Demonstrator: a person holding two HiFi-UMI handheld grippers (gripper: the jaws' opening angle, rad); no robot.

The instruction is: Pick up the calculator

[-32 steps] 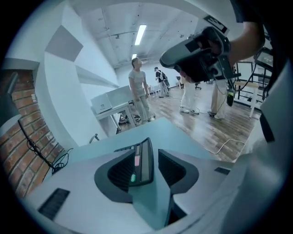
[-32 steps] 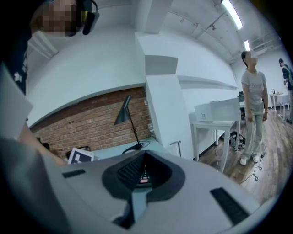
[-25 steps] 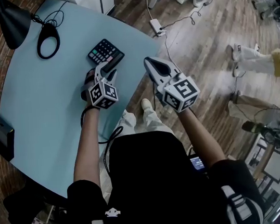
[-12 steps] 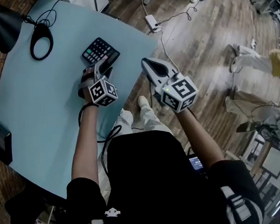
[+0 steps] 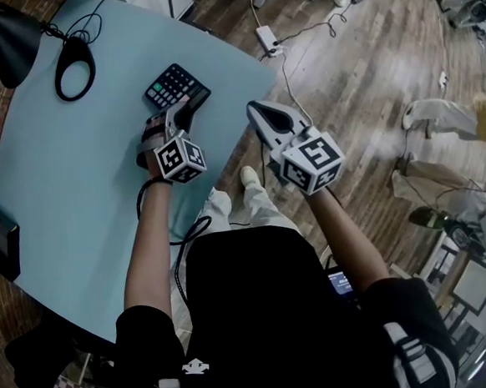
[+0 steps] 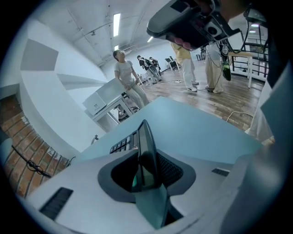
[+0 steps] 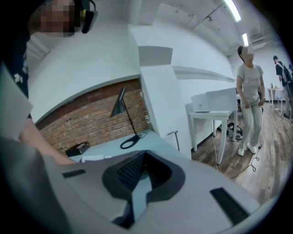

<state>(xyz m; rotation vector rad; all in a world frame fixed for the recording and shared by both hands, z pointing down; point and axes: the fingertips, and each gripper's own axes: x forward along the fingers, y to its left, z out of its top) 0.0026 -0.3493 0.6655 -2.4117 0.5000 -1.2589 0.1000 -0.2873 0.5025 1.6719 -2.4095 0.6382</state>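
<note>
Left gripper jaws closed further since earlier frame, now pinching near edge of calculator on bench, near right rim. Right gripper jaws pressed together, empty, held off bench.

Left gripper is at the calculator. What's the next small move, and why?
Probably a short, slow lift. The jaws of the left gripper have just been closing and now appear to pinch the calculator by its near edge, while it lies flat on the table. The right gripper hangs clear, shut and empty.
</note>
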